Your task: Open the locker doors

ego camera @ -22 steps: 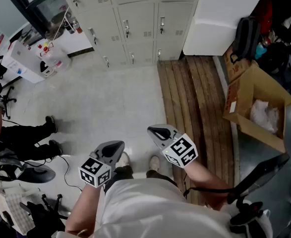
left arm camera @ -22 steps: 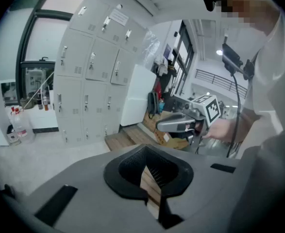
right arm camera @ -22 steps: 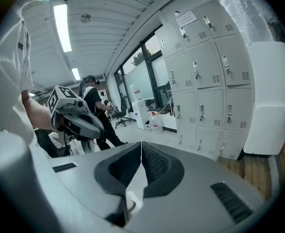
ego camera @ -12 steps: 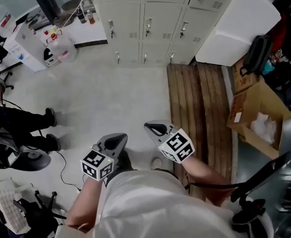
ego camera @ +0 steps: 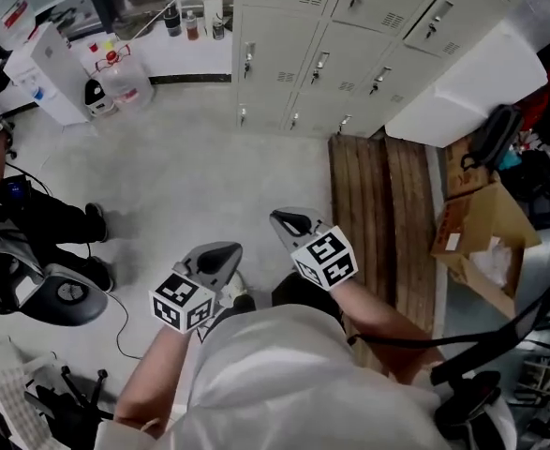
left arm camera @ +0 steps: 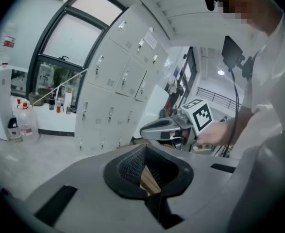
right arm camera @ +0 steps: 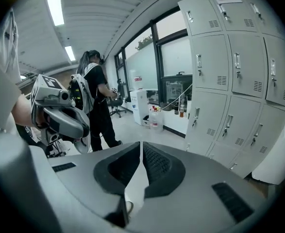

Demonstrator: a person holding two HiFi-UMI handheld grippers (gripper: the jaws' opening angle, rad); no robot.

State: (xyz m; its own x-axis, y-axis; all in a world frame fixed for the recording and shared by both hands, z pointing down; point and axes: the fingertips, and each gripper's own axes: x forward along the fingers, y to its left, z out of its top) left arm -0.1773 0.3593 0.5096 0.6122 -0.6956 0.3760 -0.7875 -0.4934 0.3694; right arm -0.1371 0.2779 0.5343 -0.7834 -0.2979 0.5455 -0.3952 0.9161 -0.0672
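The beige lockers (ego camera: 349, 54) stand at the far side of the floor, all their doors closed, each with a small metal handle. They also show in the left gripper view (left arm camera: 118, 81) and in the right gripper view (right arm camera: 234, 81). My left gripper (ego camera: 220, 251) and my right gripper (ego camera: 287, 221) hover close to my body, well short of the lockers. The left gripper (left arm camera: 143, 147) is shut with nothing between its pads. The right gripper (right arm camera: 141, 143) is shut and empty too.
Wooden planks (ego camera: 378, 214) lie on the floor in front of the lockers' right part. An open cardboard box (ego camera: 485, 242) and a white slab (ego camera: 462, 82) sit to the right. A seated person (ego camera: 31, 218), a water dispenser (ego camera: 54, 82) and a jug (ego camera: 125, 78) are on the left.
The head view has swung, so the lockers now sit tilted toward the upper right and look a little nearer. Both grippers keep their place in front of my body, still shut.
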